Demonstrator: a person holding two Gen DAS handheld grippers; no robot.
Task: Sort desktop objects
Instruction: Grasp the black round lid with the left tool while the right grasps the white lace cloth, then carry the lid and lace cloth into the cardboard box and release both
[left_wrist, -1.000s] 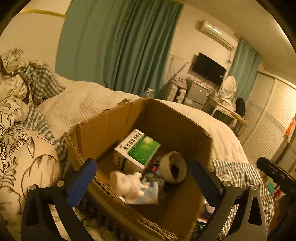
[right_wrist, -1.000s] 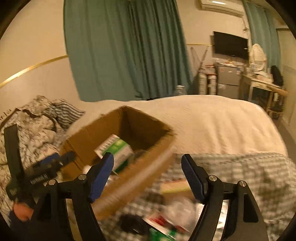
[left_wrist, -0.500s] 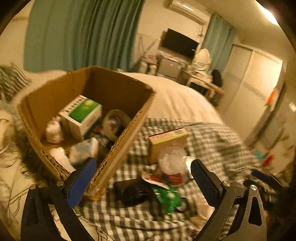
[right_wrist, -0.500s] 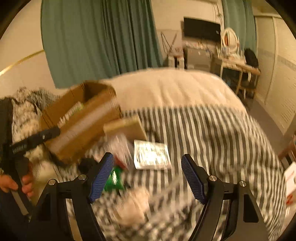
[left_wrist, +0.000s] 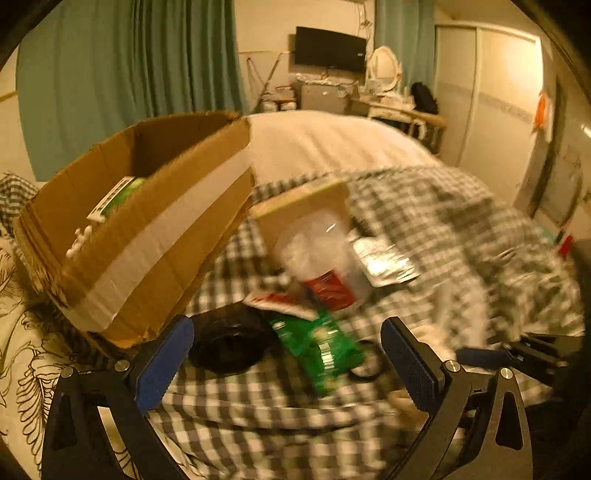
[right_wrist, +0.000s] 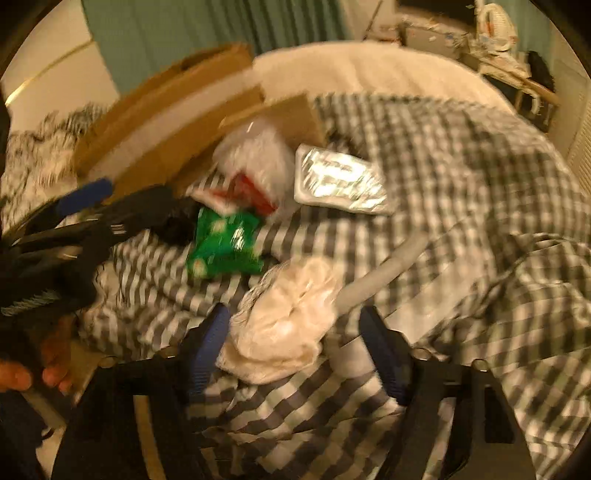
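A taped cardboard box (left_wrist: 147, 229) stands at the left on a checked blanket and holds a green-and-white carton (left_wrist: 118, 195). Beside it lie a green packet (left_wrist: 321, 343), a black round thing (left_wrist: 229, 343), a clear cup with a red label (left_wrist: 321, 258), a small brown carton (left_wrist: 303, 206) and a silver foil pack (left_wrist: 384, 262). My left gripper (left_wrist: 284, 362) is open and empty above the black thing and green packet. My right gripper (right_wrist: 295, 350) is open, its jaws either side of a crumpled white bag (right_wrist: 288, 317). The green packet (right_wrist: 225, 240) and foil pack (right_wrist: 340, 181) lie beyond it.
The checked blanket (left_wrist: 461, 221) covers the bed, with a white cover (left_wrist: 325, 144) behind. A flowered pillow (left_wrist: 26, 350) lies at the left. A grey strap (right_wrist: 384, 273) runs by the white bag. The left gripper (right_wrist: 77, 221) shows at the left in the right wrist view.
Both grippers have swung from the box down toward the loose items on the blanket. The right one has come low over the white bag. Both stay open.
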